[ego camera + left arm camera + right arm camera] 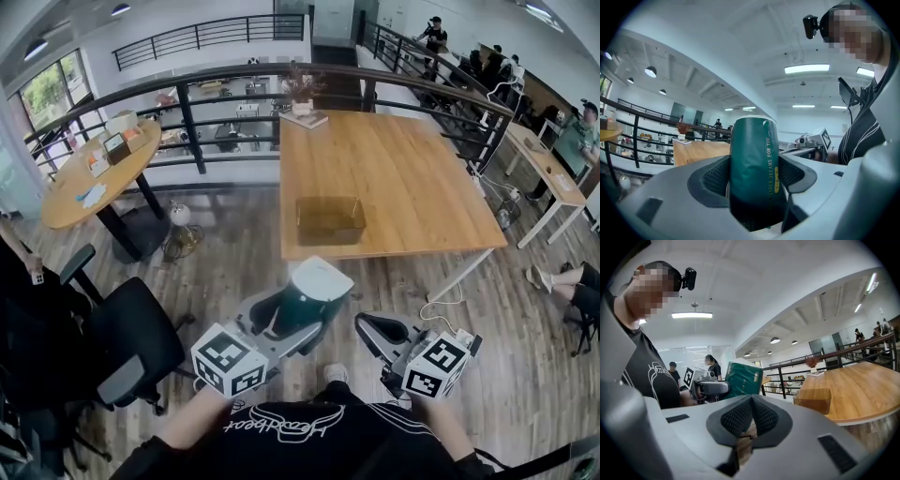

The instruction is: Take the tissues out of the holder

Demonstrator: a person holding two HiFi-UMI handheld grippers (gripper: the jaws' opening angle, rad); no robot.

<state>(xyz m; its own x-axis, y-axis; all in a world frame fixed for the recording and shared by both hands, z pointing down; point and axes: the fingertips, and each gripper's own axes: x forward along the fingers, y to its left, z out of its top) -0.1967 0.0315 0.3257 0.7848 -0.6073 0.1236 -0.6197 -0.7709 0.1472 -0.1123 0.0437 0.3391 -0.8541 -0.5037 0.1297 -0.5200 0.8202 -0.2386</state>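
Tissue pack (311, 292) looks light and soft. It's a film-wrapped bundle, likely to dent under squeeze, and the glossy wrap is probably slippery. Best hold is across the mid-body on the broad faces with moderate force, not at the white end. Appearance: dark green wrapper, white top, one line of pale print plus a small yellow mark running up one face. The pack is up in the air in front of the person's torso, well apart from the holder (330, 220). Left gripper (298, 315) is clamped on it, pads (715, 177) pressing both sides of the mid-body. Right gripper (367, 330) sits near it, jaws pressed together with nothing between them. The holder is a translucent brown box on the wooden table (403, 169), near its front edge; it looks empty, though I'm not certain.
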